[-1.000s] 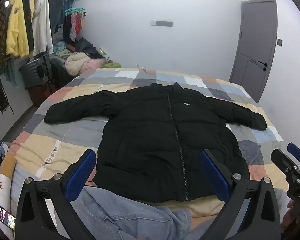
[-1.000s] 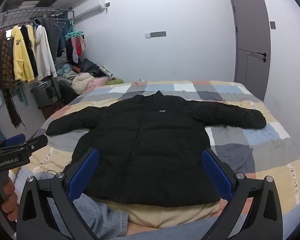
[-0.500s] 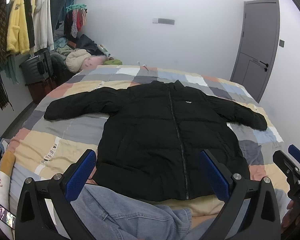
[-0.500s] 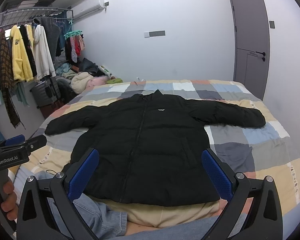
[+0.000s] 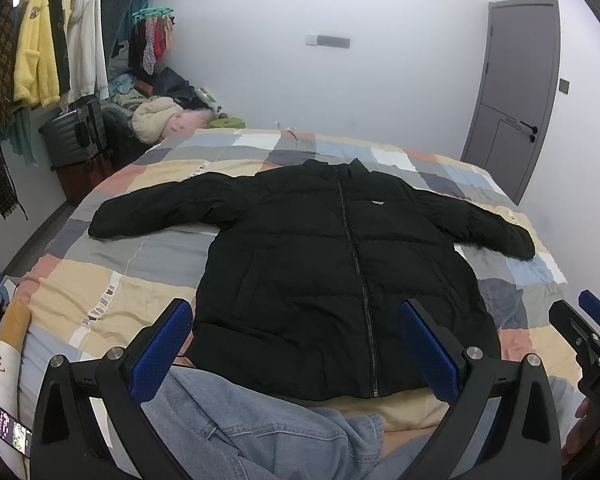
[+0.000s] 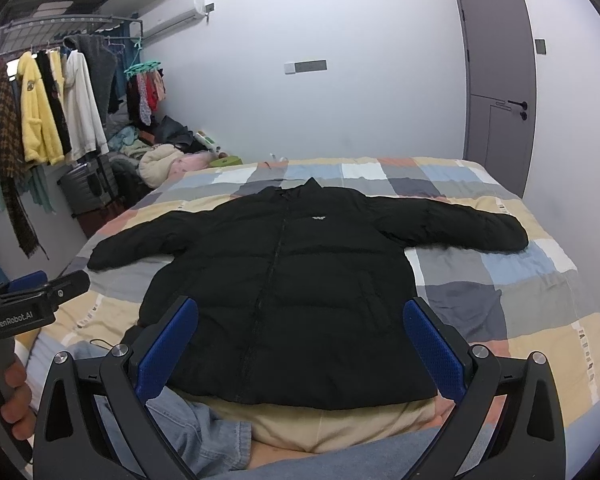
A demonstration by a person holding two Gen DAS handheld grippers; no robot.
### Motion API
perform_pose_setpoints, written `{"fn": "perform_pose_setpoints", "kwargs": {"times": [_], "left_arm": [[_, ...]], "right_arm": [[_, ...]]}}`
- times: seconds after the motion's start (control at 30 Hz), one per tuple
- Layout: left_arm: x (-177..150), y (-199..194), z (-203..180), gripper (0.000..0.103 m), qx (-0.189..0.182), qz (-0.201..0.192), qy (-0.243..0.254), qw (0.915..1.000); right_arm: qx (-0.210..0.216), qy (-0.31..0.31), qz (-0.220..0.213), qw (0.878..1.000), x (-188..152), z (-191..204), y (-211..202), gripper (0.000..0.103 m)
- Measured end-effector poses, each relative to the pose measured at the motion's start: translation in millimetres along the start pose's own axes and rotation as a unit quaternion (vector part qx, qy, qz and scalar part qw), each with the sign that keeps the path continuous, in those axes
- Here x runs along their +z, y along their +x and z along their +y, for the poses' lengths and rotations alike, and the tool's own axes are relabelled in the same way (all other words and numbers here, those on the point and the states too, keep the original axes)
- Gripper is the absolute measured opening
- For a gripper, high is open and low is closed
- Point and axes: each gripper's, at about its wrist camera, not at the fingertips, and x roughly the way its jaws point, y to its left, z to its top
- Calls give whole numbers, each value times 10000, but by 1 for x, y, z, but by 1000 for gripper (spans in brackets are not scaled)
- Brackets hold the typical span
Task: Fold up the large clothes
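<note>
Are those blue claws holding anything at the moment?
No. The left gripper and right gripper are both open and empty; the black jacket lies untouched on the bed.

Jacket logo (image 5: 377,203) text too small to read.

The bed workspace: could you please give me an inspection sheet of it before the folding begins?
Surface: bed with a checked quilt, lying flat.
Job's things: black jacket spread front up, zipped, both sleeves out sideways, unfolded.
Clutter: jeans at the near edge by the jacket hem; phone at the near left corner.
Grippers: left gripper and right gripper both open, empty, above the hem.
Cables: thin dark cord on the quilt near the hem.
Surroundings: clothes rack, suitcase, clothes pile, closed door.
</note>
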Motion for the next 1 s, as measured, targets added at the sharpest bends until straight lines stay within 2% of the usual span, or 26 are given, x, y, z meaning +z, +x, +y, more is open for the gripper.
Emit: {"fn": "perform_pose_setpoints", "kwargs": {"times": [1.0], "left_arm": [[0,2,8,103,-30,67,-56,10000]], "right_arm": [[-19,26,109,9999,-3,5,6,103]]}}
